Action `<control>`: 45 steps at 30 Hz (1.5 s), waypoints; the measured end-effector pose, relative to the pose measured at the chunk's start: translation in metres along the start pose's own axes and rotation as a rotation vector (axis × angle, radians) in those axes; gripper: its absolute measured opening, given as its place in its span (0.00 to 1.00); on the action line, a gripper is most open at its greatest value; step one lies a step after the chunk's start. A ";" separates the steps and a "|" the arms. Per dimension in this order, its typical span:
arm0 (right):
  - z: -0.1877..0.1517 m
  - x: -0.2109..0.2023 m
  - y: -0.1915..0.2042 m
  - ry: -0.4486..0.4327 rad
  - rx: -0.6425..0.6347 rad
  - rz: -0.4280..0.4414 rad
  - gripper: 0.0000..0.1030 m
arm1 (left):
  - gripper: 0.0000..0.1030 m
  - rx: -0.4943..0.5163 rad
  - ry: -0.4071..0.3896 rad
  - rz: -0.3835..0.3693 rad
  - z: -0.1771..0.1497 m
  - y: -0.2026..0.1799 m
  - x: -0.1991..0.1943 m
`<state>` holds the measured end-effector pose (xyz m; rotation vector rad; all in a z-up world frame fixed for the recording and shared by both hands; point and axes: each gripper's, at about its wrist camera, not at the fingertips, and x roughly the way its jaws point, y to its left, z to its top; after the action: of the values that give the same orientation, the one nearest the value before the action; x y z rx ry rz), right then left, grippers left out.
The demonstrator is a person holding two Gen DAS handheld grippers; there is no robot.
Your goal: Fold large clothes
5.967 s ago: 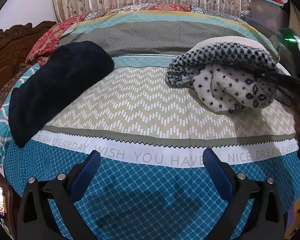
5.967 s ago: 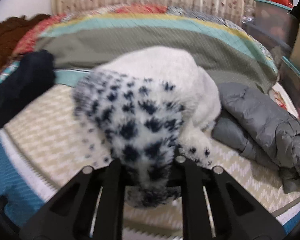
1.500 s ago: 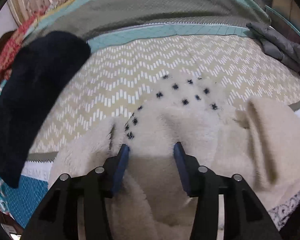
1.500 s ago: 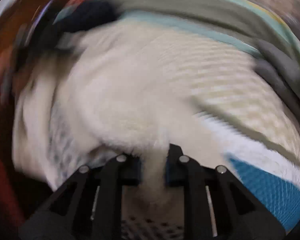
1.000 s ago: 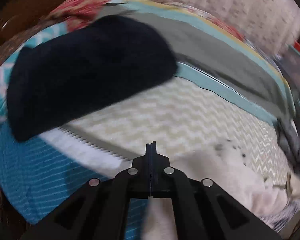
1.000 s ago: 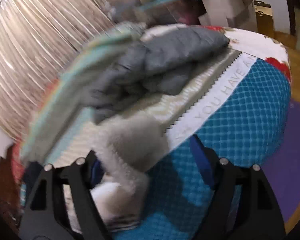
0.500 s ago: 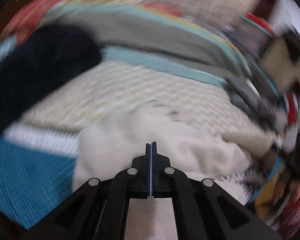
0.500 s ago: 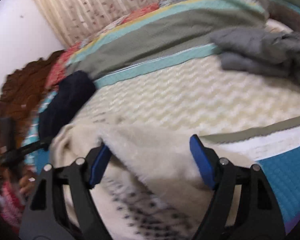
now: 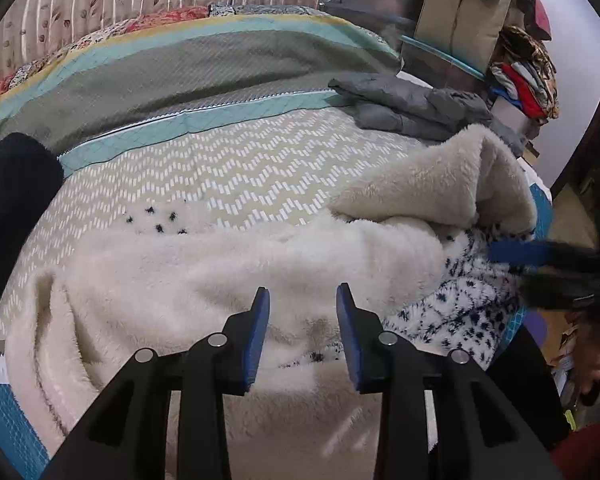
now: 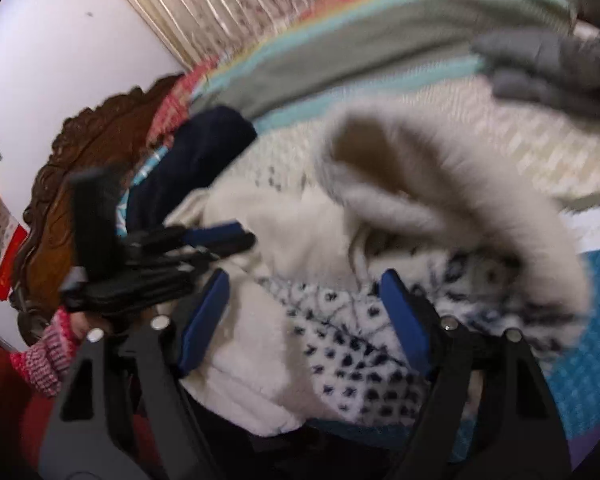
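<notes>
Along the bed's near edge, the cream fleece garment with navy spots (image 9: 204, 280) sprawls; left gripper (image 9: 302, 332) opening above it, right gripper (image 10: 304, 312) spread wide (neither pinching).

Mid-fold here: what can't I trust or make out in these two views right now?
- Fleece, left wrist view: near edge hidden behind the left claw.
- Right claw, left wrist view: blurred, cut by the frame edge.
- Grey jacket, right wrist view: motion-blurred.
- Dark garment, left wrist view: cropped at the rim.
</notes>
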<state>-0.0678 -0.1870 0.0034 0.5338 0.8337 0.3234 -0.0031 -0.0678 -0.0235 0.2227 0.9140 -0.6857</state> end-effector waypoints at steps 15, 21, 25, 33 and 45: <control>0.095 0.028 0.061 0.046 0.023 0.416 0.10 | 0.64 0.423 -0.188 0.184 -0.028 -0.048 -0.047; 0.115 0.015 0.093 0.053 -0.015 0.523 0.10 | 0.63 0.318 -0.202 0.376 -0.013 -0.032 -0.036; 0.116 0.006 0.103 -0.005 -0.059 0.427 0.12 | 0.11 0.110 -0.238 0.372 -0.004 0.021 -0.055; 0.100 0.054 0.059 0.073 -0.096 0.124 0.76 | 0.11 -0.263 -0.347 0.369 -0.001 0.142 -0.139; 0.091 0.119 -0.009 0.318 -0.306 -0.305 0.05 | 0.11 -0.749 -0.381 0.474 -0.086 0.278 -0.208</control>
<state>0.0781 -0.1672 -0.0240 0.0650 1.1338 0.2512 0.0301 0.2786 0.0596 -0.3454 0.6589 0.0815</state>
